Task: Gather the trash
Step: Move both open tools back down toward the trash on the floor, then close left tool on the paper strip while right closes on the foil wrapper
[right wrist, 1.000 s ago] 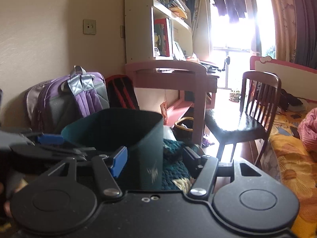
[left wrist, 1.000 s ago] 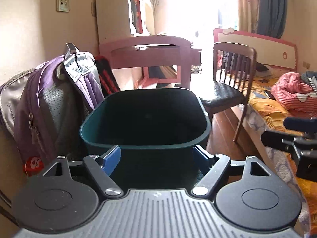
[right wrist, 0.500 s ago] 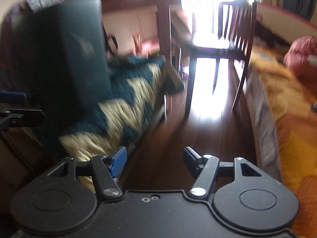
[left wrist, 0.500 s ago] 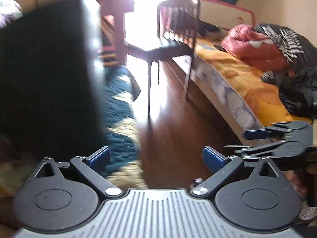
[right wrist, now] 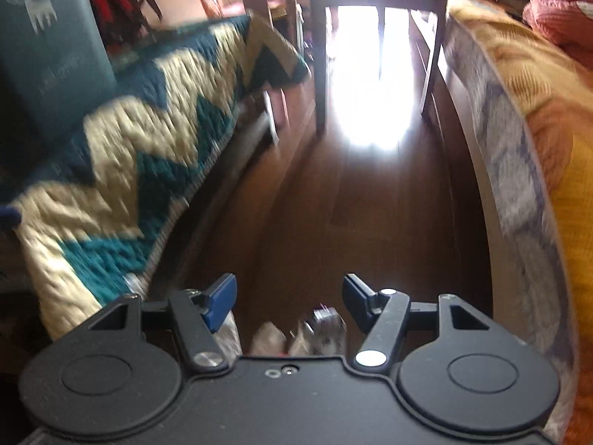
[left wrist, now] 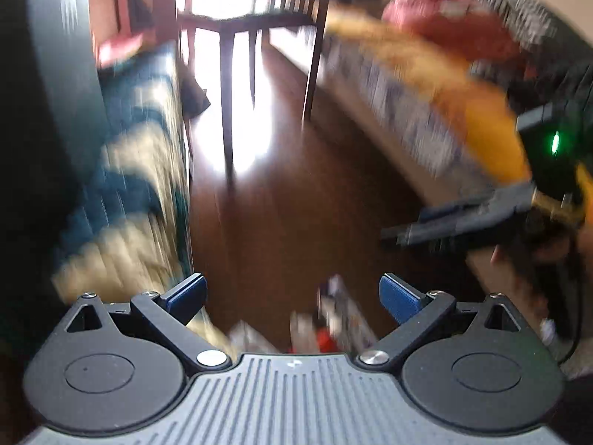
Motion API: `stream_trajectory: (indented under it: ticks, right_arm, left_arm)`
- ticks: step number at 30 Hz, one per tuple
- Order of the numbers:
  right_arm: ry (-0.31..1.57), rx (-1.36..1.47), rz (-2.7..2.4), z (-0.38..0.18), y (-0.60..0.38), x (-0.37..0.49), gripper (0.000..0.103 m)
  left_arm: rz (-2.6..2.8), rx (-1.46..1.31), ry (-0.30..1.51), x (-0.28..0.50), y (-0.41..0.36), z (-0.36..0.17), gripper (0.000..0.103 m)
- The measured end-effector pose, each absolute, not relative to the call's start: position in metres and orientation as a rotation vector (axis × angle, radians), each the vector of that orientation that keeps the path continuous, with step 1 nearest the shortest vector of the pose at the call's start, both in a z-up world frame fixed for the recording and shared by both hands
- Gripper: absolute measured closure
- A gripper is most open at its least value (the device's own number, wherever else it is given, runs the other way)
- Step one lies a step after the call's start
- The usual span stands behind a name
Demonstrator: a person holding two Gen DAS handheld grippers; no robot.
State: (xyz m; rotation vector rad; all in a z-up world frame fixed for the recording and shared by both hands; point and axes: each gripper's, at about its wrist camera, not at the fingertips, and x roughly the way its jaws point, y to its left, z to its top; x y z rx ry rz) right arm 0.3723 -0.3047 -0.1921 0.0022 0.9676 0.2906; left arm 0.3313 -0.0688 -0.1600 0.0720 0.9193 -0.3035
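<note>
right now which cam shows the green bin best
The right wrist view: the green bin stands on the zigzag blanket at upper left, and its pale deer print is readable. The left wrist view shows only a dark, blurred side of it along the left edge.

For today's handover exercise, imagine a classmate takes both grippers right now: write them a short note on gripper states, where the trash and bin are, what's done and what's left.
Left gripper: open, empty, low over the floor.
Right gripper: open, empty, also aimed down.
Trash: blurred wrappers on the wooden floor, just ahead of both grippers, between the blanket-covered seat and the bed.
Bin: dark green, up on the seat to the left.
Done: nothing picked up that I can see.
Left: grasp each piece and drop it in the bin.
</note>
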Motion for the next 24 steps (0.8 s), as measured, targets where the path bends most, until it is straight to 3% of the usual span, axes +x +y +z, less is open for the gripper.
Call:
stream_trajectory:
  ticks: [12,19,24]
  right_arm:
    - [1.174,-0.042,0.191,-0.307,-0.296,0.375,0.04]
    - [1.25,-0.01,0.172,-0.363,-0.284,0.4,0.04]
    - [1.288,-0.021,0.163,-0.398,-0.28,0.415,0.04]
  left_arm:
    - [-0.211,0.225,1.205,0.318,-0.131,-0.349,0.003]
    - [-0.083,0.008,1.531,0.352,-0.105,-0.457,0.003]
    - [0.005,-0.091,1.604,0.367,-0.091,-0.498,0.004]
